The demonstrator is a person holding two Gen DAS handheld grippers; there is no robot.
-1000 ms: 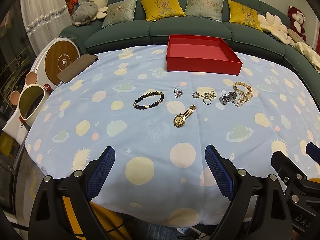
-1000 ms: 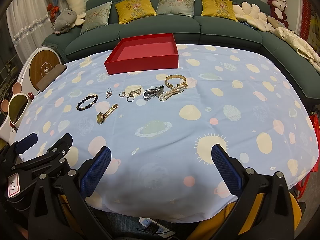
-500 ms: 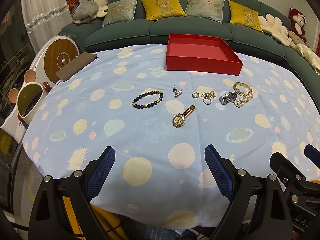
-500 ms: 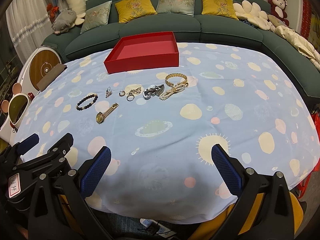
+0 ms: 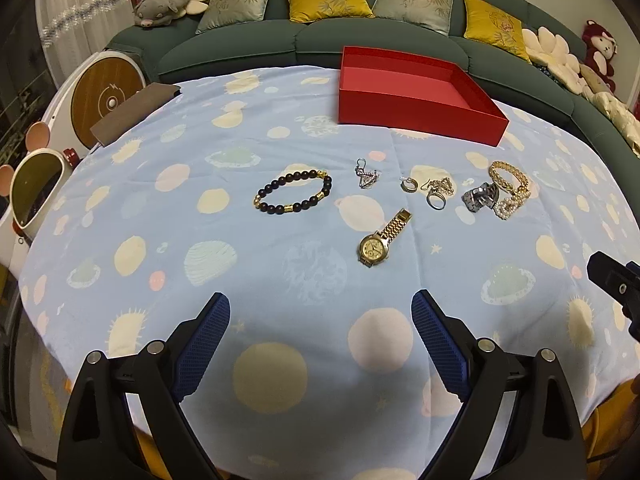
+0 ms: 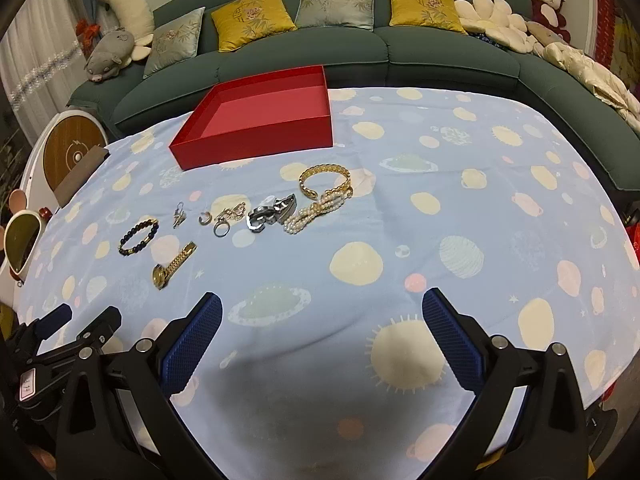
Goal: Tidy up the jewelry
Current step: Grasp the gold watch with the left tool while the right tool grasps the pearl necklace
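Observation:
An empty red tray [image 5: 416, 110] [image 6: 256, 144] stands at the table's far side. In front of it lies a row of jewelry: a dark bead bracelet [image 5: 294, 197] [image 6: 138, 237], a silver pendant [image 5: 366, 176], a small hoop [image 5: 409, 185], a ring with chain [image 5: 437, 196], a silver band [image 5: 480, 198] [image 6: 272, 213], a gold chain bracelet [image 5: 510, 174] [image 6: 325, 180] and pearls [image 6: 316, 213]. A gold watch [image 5: 382, 238] [image 6: 173, 266] lies nearer. My left gripper [image 5: 320, 334] is open and empty, short of the watch. My right gripper [image 6: 322, 336] is open and empty, nearer than the pearls.
The table [image 5: 160, 208] wears a light blue planet-print cloth. A green sofa [image 6: 360, 52] with cushions and plush toys curves behind it. A white round-faced device [image 5: 106, 96] and a brown pouch [image 5: 134, 110] sit at the left edge.
Both grippers have moved forward over the table toward the jewelry, which now looks closer. Both have stayed open and empty.

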